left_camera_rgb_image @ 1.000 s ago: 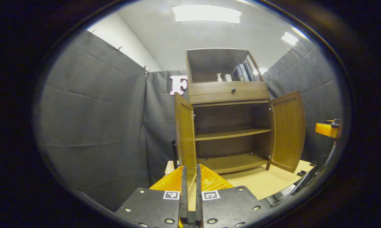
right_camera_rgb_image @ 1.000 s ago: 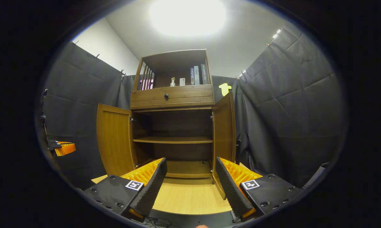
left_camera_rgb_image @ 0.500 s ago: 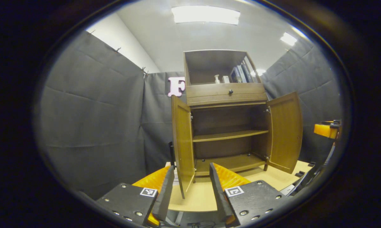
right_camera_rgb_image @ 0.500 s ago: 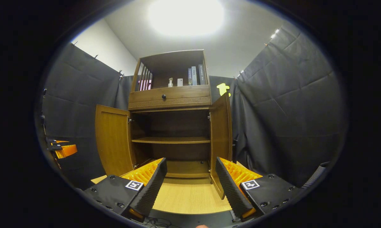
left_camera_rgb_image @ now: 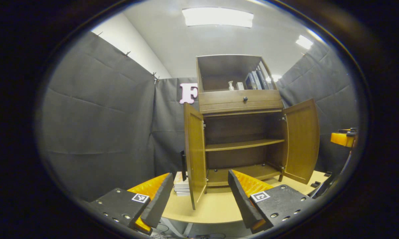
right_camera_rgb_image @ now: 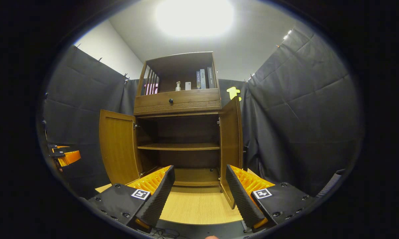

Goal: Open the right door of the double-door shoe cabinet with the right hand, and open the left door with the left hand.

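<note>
Both doors of the cabinet point(right_camera_rgb_image: 179, 132) stood open. Left gripper point(left_camera_rgb_image: 199, 202) and right gripper point(right_camera_rgb_image: 199, 196) gaped wide, holding nothing. Lower centre of the left gripper view, stacked books point(left_camera_rgb_image: 181, 186) lay behind the left door point(left_camera_rgb_image: 194, 156).

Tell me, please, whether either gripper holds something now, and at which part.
Nothing is held. The left gripper and right gripper are both open.

No legible text was found. Square coded markers were seen on the left gripper point(left_camera_rgb_image: 199, 199) and the right gripper point(right_camera_rgb_image: 199, 196), patterns only, no characters. Spine print on the books point(right_camera_rgb_image: 203, 79) in the cabinet point(right_camera_rgb_image: 178, 103) top was too small to be read.
</note>
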### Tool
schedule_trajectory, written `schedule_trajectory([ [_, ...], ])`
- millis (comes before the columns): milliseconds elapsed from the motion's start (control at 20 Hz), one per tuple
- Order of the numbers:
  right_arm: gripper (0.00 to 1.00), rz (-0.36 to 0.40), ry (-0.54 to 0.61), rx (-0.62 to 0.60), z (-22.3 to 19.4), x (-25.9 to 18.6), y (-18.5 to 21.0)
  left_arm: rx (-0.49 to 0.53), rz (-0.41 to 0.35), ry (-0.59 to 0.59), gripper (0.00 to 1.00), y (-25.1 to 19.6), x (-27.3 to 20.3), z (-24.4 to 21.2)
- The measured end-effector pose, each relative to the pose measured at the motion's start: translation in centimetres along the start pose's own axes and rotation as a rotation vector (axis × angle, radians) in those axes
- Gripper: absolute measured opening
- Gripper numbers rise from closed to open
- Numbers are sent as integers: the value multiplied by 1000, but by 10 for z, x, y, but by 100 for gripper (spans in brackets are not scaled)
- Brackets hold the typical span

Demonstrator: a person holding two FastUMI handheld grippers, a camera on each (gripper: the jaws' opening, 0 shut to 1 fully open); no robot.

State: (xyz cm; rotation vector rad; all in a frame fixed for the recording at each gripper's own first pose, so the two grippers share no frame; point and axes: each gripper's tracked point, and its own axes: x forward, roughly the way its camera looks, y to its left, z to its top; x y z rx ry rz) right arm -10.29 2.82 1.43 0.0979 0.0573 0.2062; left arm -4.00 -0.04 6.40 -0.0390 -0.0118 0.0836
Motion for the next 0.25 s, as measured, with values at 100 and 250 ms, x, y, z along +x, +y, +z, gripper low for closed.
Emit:
schedule_trajectory([
  [100, 96, -2, 3, 1, -1, 0, 0, -4, 6, -4, 96, 0, 0, 0],
  [250, 96, -7, 4, -2, -1, 0, -2, -9, 13, -11, 96, 2, 0, 2],
])
